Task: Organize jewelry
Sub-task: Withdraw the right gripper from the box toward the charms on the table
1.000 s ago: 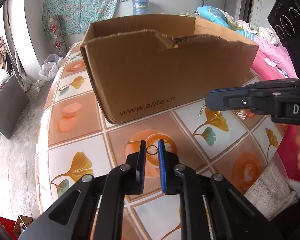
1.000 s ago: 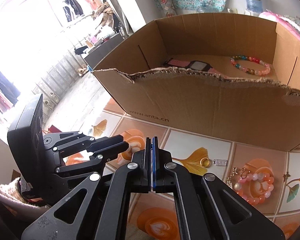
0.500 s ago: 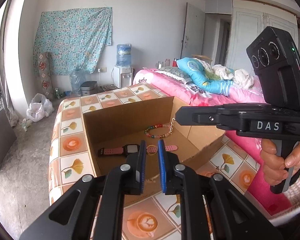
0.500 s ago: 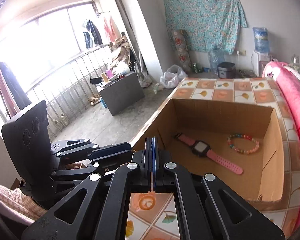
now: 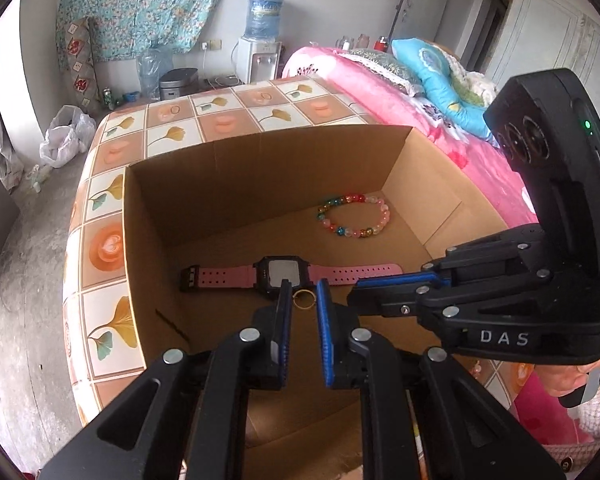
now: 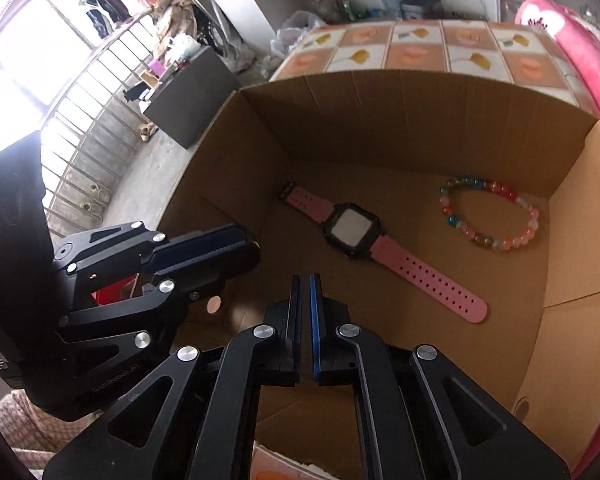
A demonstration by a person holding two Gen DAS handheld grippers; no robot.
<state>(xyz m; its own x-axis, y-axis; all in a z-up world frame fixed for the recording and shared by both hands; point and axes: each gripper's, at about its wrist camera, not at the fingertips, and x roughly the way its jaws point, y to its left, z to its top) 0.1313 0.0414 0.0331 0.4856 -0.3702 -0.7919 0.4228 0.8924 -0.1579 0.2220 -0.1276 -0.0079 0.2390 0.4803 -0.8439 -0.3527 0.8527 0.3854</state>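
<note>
Cardboard box (image 5: 260, 184) interior; only left view shows left hand-held gripper (image 5: 303, 296) pinching ring (image 5: 303, 299); right hand-held gripper (image 6: 305, 292) slightly parted, empty.

left tongs (image 5: 303, 294) pinching ring (image 5: 303, 299) (gold), above box (image 5: 148, 240)

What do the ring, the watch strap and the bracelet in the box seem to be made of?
Ring: likely metal, a thin shiny gold-coloured band.
Watch strap: probably rubber or soft plastic, matte pink with punched holes.
Bracelet: glass or plastic beads, glossy and partly see-through.
Box: plain brown cardboard.
</note>
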